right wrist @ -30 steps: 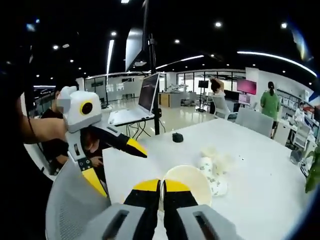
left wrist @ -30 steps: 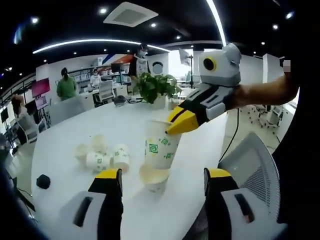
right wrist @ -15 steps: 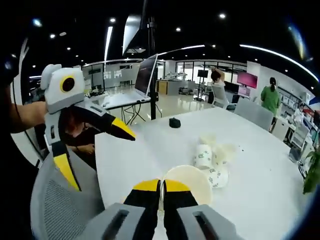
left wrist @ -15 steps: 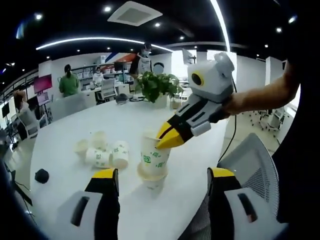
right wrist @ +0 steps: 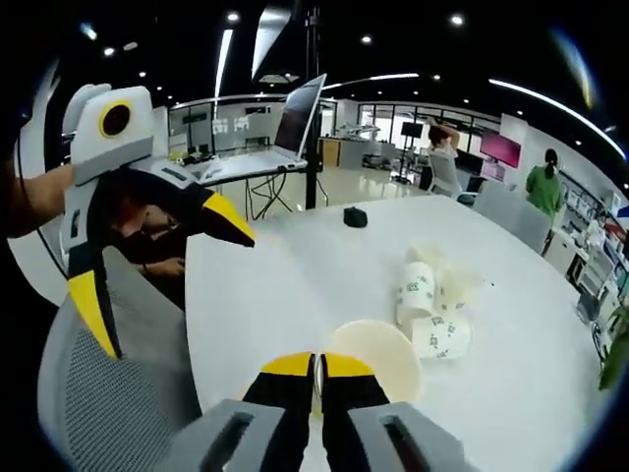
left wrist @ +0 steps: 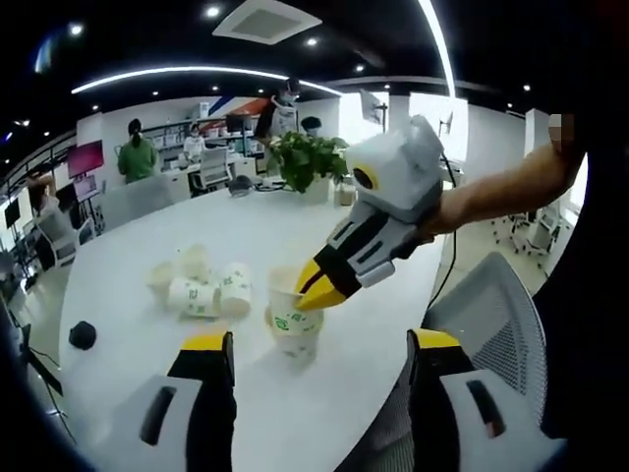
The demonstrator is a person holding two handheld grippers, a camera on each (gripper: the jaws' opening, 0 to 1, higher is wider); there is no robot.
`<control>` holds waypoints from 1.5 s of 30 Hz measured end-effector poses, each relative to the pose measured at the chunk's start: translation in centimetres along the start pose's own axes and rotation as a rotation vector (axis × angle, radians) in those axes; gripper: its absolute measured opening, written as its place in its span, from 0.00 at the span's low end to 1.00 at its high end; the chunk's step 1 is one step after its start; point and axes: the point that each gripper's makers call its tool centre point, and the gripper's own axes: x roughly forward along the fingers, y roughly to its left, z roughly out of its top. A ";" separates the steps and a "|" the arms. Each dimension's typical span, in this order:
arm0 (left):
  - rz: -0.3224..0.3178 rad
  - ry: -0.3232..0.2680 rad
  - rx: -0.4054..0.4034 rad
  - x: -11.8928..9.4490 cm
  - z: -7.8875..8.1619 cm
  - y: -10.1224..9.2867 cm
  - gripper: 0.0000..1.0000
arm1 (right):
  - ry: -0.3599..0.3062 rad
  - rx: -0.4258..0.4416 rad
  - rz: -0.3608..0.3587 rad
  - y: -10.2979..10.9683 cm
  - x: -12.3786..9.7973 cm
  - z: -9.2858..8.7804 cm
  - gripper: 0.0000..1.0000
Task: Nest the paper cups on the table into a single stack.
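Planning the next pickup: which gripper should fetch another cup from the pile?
Left. The left gripper is open and empty, while the right gripper is shut on the white paper cup; the loose paper cups lie nearby.

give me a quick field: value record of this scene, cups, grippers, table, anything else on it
held cup: paper cup pinched at its rim by the right gripper, lowered into another cup on the table
right gripper: shut on the cup rim
left gripper: open, holding nothing
loose cups: cluster of paper cups lying on the table, apart from the stack
table: white, round-edged
other items: small dark object near the table edge; potted plant at the far side
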 end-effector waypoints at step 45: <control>0.010 0.039 -0.017 -0.7 -1.2 0.1 0.69 | 0.002 0.292 0.104 1.1 3.8 -2.7 0.03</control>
